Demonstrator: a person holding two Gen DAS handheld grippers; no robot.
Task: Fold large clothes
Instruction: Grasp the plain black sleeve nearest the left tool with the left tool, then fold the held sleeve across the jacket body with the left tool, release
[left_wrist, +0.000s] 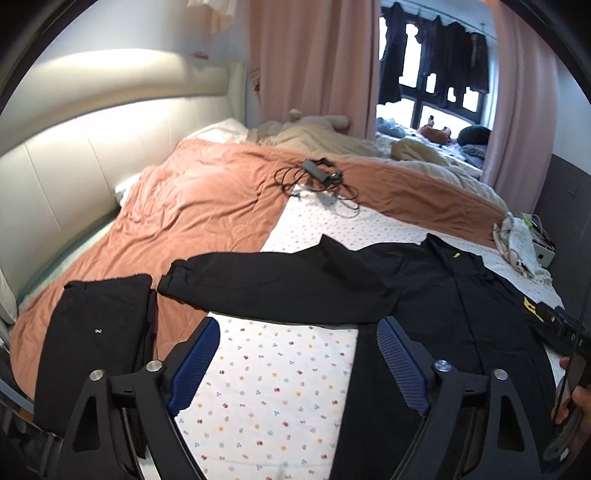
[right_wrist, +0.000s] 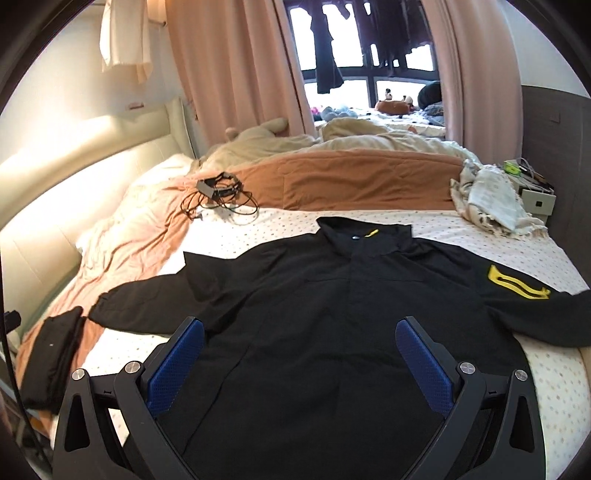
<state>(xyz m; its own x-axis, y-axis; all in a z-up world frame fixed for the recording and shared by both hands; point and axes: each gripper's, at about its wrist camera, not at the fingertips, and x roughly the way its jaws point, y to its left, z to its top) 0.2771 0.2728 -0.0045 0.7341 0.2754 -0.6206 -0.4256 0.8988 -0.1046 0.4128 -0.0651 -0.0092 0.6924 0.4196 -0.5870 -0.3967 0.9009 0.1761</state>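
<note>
Jacket (right_wrist: 314, 295) flat on bed, beneath open right claw (right_wrist: 299, 334) — untouched

Daylight from blown-out window (right_wrist: 364, 55); fisheye edges dark, warped

You've got the jacket (right_wrist: 314, 295) spread flat on the bed sheet (left_wrist: 266, 387), collar toward the far side, one sleeve (left_wrist: 258, 280) stretched out to its left. Just past that cuff, left of the jacket, lies a folded garment (left_wrist: 96, 332) on the blanket (left_wrist: 199, 206). Behind the jacket, the charger and cables (right_wrist: 218, 199) sit where blanket meets sheet. Right of the jacket's collar, a crumpled cloth (right_wrist: 487, 203) lies near the bed's edge. Farther behind the jacket: curtains (right_wrist: 236, 74) and window (right_wrist: 369, 55).
</note>
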